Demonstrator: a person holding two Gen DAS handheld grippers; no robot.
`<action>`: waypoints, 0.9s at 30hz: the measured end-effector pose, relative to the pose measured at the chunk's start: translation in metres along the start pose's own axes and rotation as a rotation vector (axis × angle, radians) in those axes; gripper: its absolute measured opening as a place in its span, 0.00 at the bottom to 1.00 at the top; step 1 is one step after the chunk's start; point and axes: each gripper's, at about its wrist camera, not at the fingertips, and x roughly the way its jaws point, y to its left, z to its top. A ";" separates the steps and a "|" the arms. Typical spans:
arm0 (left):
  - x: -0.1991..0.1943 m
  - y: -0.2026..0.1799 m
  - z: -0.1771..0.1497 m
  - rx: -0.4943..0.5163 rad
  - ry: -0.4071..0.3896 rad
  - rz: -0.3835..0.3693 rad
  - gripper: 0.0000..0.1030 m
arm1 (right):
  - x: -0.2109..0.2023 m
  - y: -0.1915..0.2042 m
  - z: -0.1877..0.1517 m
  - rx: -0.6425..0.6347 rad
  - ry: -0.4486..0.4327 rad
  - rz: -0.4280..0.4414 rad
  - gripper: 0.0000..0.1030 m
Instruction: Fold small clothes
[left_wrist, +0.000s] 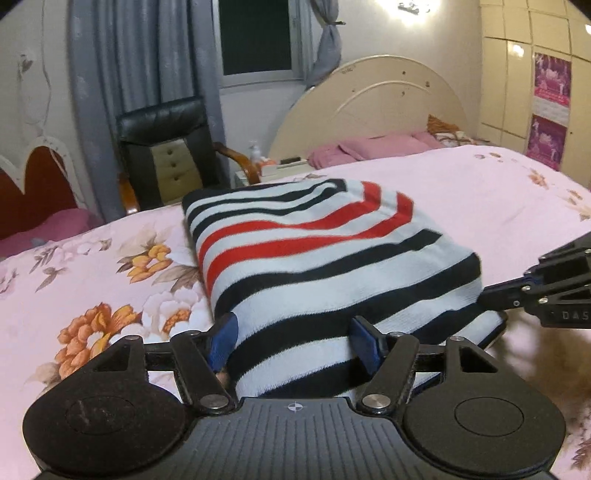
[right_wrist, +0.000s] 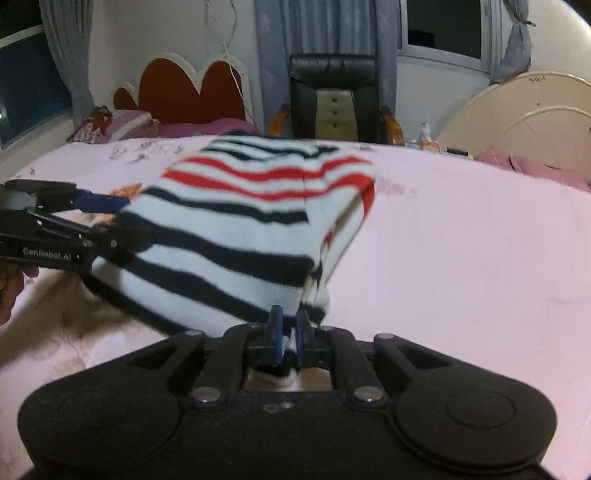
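A folded striped garment (left_wrist: 314, 258), white with black and red stripes, lies on the pink floral bedsheet (left_wrist: 92, 266). My left gripper (left_wrist: 295, 339) is open, its blue pads astride the garment's near edge. My right gripper (right_wrist: 290, 326) is shut on the garment's (right_wrist: 240, 225) near right corner, lifting that edge slightly. The right gripper also shows at the right in the left wrist view (left_wrist: 491, 299). The left gripper shows at the left in the right wrist view (right_wrist: 122, 218).
A black office chair (left_wrist: 166, 147) stands beyond the bed. A cream headboard (left_wrist: 369, 103) and pink pillows (left_wrist: 369, 147) are at the back right. A red headboard (right_wrist: 184, 92) is at the back left. A small nightstand with a bottle (left_wrist: 255, 151) is beside the chair.
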 end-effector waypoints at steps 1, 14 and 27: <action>0.001 0.000 -0.001 -0.005 -0.001 0.007 0.65 | 0.001 -0.001 -0.004 0.010 -0.011 -0.001 0.09; -0.004 -0.008 0.022 -0.068 -0.033 -0.052 0.66 | -0.021 -0.004 0.045 0.010 -0.167 0.039 0.12; 0.005 -0.041 0.016 0.076 0.032 0.040 0.74 | 0.016 -0.003 0.028 0.048 -0.062 -0.023 0.15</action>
